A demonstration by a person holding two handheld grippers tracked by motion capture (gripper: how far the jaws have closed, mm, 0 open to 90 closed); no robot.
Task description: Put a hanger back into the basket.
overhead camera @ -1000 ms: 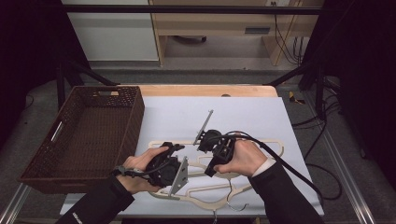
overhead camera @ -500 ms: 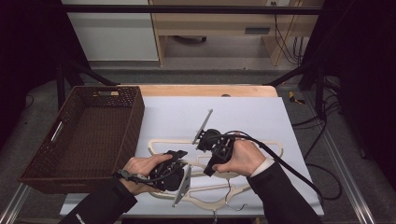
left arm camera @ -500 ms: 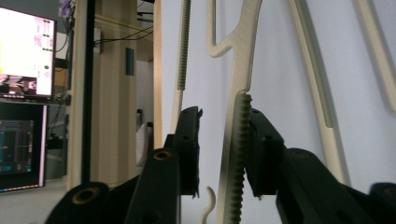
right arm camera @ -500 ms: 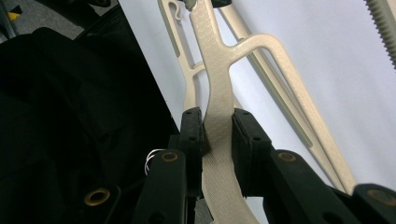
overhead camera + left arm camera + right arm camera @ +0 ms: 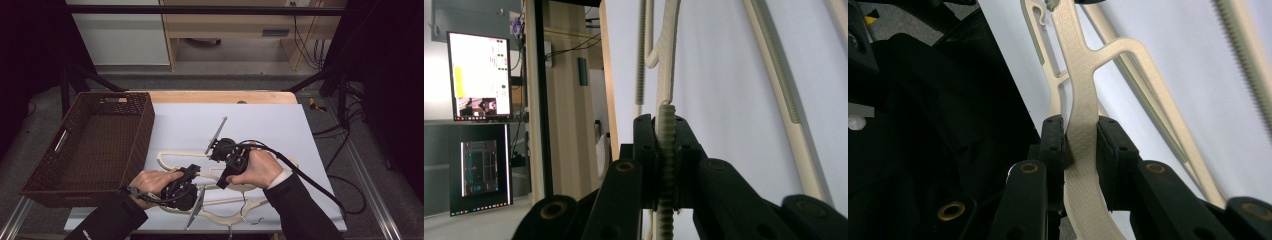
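Both claws now grip cream plastic coat hangers lying on the white bench: the left claw has just been closing onto a ribbed bar, while the right claw pinches a flat textured arm. I'd say a lift toward the brown wicker basket can follow.

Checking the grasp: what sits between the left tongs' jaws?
In the left gripper view, the left tongs are shut on a ribbed cream hanger bar; nothing else lies between them.
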